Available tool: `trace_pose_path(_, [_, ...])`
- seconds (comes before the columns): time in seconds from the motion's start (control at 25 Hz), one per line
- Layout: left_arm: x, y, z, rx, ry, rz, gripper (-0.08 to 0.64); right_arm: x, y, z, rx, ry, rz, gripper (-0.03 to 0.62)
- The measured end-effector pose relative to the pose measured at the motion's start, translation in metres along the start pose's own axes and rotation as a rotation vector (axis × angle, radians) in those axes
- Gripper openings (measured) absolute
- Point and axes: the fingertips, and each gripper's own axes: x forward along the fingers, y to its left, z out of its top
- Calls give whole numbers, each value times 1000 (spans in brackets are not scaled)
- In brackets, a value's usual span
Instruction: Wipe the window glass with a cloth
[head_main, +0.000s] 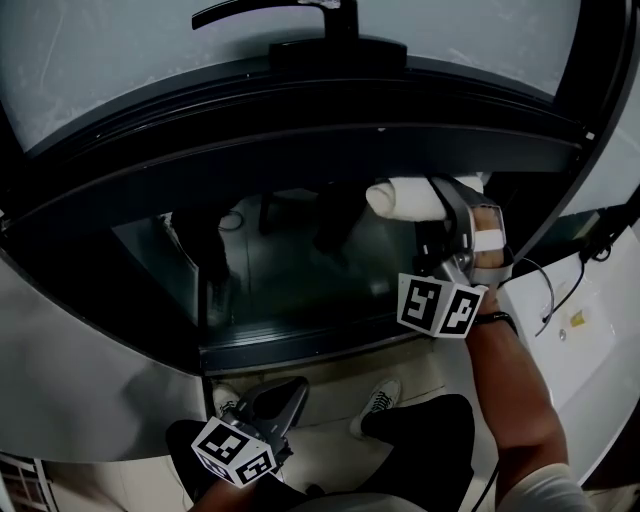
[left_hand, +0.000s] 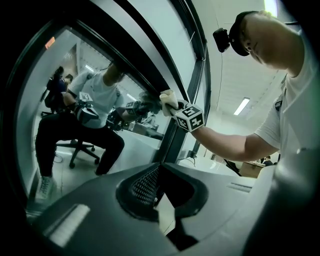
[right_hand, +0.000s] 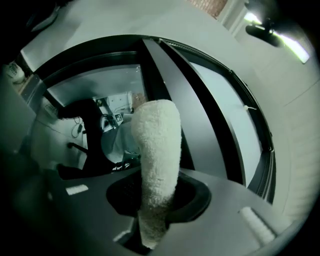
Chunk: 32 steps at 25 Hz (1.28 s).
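1. window glass (head_main: 290, 270): lower pane in a dark window frame (head_main: 300, 130). the window handle (head_main: 290, 12) sits at the top edge of the head view, above the frame's crossbar.
2. r gripper (head_main: 438, 198): raised to the upper r corner of the lower pane, just under the crossbar. jaws clamped on a white cloth (head_main: 405, 197).
3. cloth is a fluffy, rolled-up wad. r gripper view shows it (right_hand: 155, 165) pinched between the jaws and sticking up past the tips toward the glass. in head view its free end lies against the pane or v. close to it; can't confirm contact.
4. the marker cube (head_main: 440, 305) on the r gripper faces the head cam. the person's bare forearm (head_main: 510, 385) runs down to the lower r, w/ a dark wristband (head_main: 495, 318) at the wrist.
5. l gripper (head_main: 290, 392): held low, below the window's bottom rail and well apart from glass and cloth. in its own view the jaw tips meet w/ nothing between them. closed, empty.
6. l gripper view looks up along the pane and catches the r gripper and the cloth (left_hand: 169, 98) at the frame.
7. a seated person (left_hand: 92, 107) on an office chair (left_hand: 75, 147) shows in the pane; reflection or beyond the glass, can't tell.
8. white sneakers (head_main: 378, 400) on a pale floor below the window.
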Motion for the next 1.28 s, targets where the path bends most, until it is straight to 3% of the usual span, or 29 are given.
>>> trace_pose_path(0.32, [-11, 5, 0, 3, 3, 23, 17, 15, 8, 3, -12, 21, -33, 92])
trace_pose_path(1.28, [-10, 5, -2, 8, 19, 28, 17, -6, 96, -22, -32, 58, 146, 91])
